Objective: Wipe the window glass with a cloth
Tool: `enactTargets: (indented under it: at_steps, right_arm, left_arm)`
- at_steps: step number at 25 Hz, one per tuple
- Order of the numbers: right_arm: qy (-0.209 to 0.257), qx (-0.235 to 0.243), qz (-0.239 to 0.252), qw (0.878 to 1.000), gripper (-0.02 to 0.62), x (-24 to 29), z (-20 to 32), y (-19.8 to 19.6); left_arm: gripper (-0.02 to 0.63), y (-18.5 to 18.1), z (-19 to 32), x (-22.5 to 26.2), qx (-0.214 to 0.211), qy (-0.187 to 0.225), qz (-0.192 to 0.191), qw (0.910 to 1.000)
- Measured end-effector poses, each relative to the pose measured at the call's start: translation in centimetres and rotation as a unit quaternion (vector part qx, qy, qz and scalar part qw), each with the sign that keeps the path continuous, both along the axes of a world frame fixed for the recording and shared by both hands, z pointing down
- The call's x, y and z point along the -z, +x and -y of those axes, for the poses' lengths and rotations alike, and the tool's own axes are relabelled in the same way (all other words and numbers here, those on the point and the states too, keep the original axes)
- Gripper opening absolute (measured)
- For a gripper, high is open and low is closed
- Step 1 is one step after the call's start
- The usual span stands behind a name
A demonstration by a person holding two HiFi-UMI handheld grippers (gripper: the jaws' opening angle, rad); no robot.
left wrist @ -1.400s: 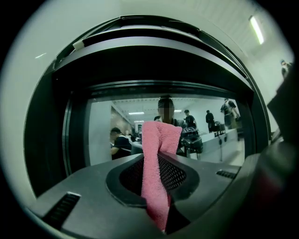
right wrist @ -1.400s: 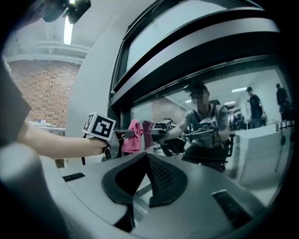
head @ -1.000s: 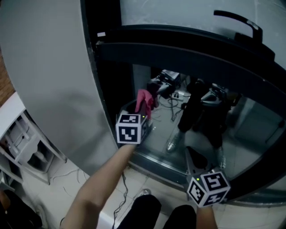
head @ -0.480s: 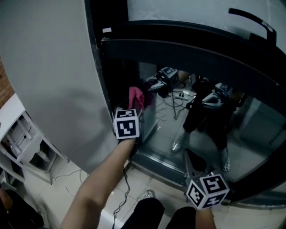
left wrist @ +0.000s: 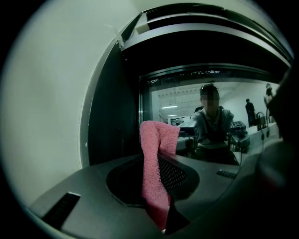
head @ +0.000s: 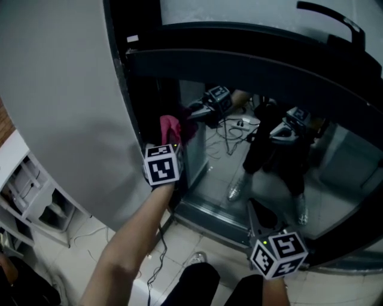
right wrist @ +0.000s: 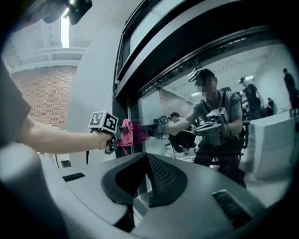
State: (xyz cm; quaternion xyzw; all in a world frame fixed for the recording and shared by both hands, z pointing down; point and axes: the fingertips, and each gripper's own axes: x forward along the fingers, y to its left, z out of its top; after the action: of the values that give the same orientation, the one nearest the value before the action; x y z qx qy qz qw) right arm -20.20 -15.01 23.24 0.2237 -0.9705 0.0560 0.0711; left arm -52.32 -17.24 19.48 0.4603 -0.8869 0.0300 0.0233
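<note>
- The left gripper [left wrist: 159, 207] has its jaws clamped on a pink cloth [left wrist: 157, 154], pinching the cloth's lower end.
- From the jaws the cloth's long axis runs straight up in the left gripper view, as a narrow folded strip. Its top end bends over to the right.
- In the head view the cloth [head: 169, 128] sticks out past the far end of the left gripper [head: 172, 143] and points at the glass [head: 341, 173].
- It sits at the left edge of the pane, just beside the dark frame [head: 239, 66].
- In the right gripper view the cloth [right wrist: 125, 132] meets its own darker reflection on the glass [right wrist: 156, 105], so it lies against the pane.
- A bare forearm [head: 128, 239] runs from the near edge up to the left gripper.
- The right gripper [right wrist: 135, 201] has its jaws together, with nothing between them.
- In the head view the right gripper [head: 256, 210] is near and to the right, low before the pane and well apart from the cloth.
- The glass mirrors the person with both grippers, and more people stand farther back in that reflection.
- A dark handle [head: 332, 18] sits on the frame at the far right.
- A grey wall [head: 60, 89] is left of the frame, and a brick wall [right wrist: 46, 88] shows far left in the right gripper view.
- A white rack [head: 24, 197] stands at the near left, and thin cables [head: 158, 257] lie on the floor.
</note>
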Motion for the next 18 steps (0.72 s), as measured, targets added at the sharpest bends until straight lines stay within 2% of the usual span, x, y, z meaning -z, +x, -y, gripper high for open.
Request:
enactTargets:
  at_steps: [5,10,14,18]
  right_arm:
    - [0.001,-0.023,0.000,1.000,0.006,0.0,0.1,3.1]
    - [0.004,-0.060,-0.009,0.998,0.006,0.4,0.0,7.4]
    - [0.009,-0.090,-0.013,0.996,0.006,1.0,0.1,11.1]
    - [0.013,-0.120,-0.013,0.993,0.006,1.6,0.1,15.3]
  left_arm:
    - [0.060,3.8,-0.3,-1.3,-0.040,0.005,-0.003,0.9992]
    - [0.060,10.9,0.0,-2.2,-0.106,0.009,-0.005,0.9943]
    - [0.060,18.5,0.7,-1.8,-0.172,0.012,0.012,0.9849]
    - [0.060,25.9,1.8,-1.0,-0.235,0.021,0.008,0.9718]
